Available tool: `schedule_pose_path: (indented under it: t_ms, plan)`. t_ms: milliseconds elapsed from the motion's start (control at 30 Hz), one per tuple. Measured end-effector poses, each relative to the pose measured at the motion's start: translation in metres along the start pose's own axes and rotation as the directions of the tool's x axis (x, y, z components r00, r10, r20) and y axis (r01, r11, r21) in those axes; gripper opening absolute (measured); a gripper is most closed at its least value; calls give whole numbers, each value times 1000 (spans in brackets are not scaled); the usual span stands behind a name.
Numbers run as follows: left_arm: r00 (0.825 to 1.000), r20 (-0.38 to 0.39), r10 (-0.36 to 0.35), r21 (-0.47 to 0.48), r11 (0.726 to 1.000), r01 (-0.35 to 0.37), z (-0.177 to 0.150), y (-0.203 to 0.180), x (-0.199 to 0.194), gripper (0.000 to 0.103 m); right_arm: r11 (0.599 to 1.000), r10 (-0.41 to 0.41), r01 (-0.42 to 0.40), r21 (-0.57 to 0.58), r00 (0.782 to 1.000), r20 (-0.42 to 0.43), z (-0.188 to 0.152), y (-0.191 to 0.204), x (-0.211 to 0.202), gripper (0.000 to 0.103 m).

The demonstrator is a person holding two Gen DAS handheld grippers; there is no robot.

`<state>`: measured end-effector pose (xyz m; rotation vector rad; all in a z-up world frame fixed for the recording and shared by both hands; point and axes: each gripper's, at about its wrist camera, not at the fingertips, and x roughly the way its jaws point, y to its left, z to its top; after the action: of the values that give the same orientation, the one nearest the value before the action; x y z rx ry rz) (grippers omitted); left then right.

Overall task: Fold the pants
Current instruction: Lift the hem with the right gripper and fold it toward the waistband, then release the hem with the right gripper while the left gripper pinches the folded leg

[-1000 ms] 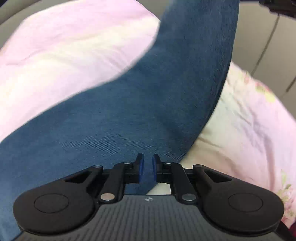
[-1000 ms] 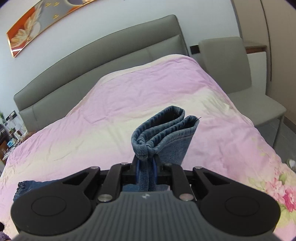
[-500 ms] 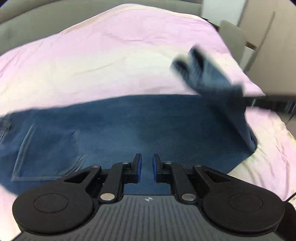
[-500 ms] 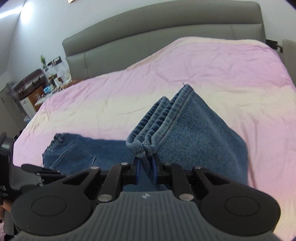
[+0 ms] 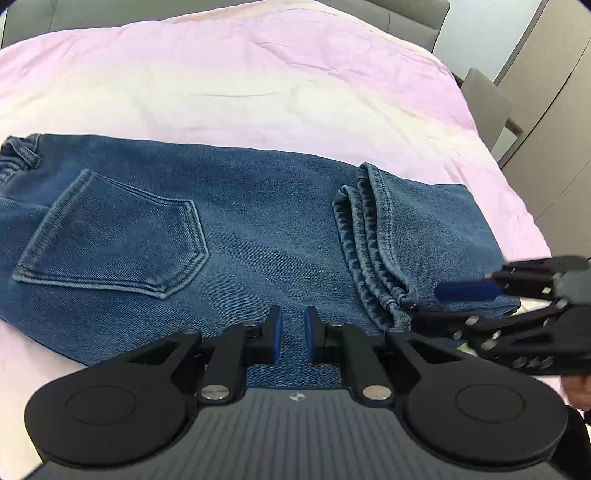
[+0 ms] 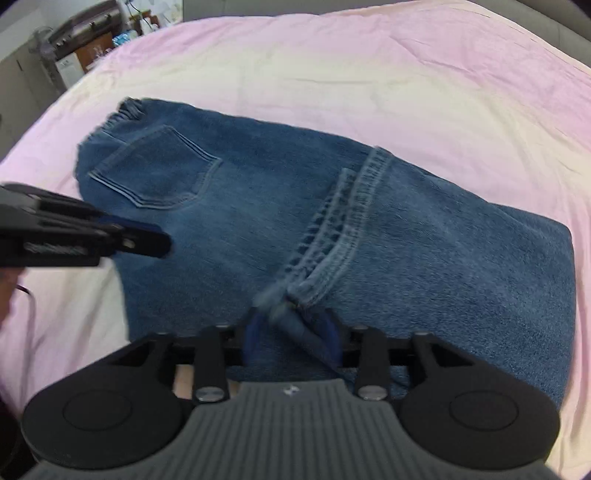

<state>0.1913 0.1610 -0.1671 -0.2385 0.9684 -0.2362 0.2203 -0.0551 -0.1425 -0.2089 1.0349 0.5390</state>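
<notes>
Around the folded jeans, pink bedspread lies bare.

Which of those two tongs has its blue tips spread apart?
The right tongs: their jaws have just been opening, with the jeans' hem loose between. The left tongs are shut, holding nothing.

Your left wrist camera looks steeply down, close over the jeans, facing the headboard. Your right wrist camera tilts down from the other side, equally near. Both share the back pocket and folded hems.
</notes>
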Motion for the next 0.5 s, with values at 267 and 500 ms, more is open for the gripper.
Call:
schedule_pose_path:
  t_ms: [267, 500]
  plan:
    - [1000, -3, -8, -14, 1000, 8, -6, 3, 0, 15, 983, -41, 53, 174, 997, -68, 22, -18, 41, 30]
    - [999, -4, -54, -63, 997, 54, -3, 5, -2, 15, 982, -6, 10, 187, 1000, -22, 18, -14, 30, 11]
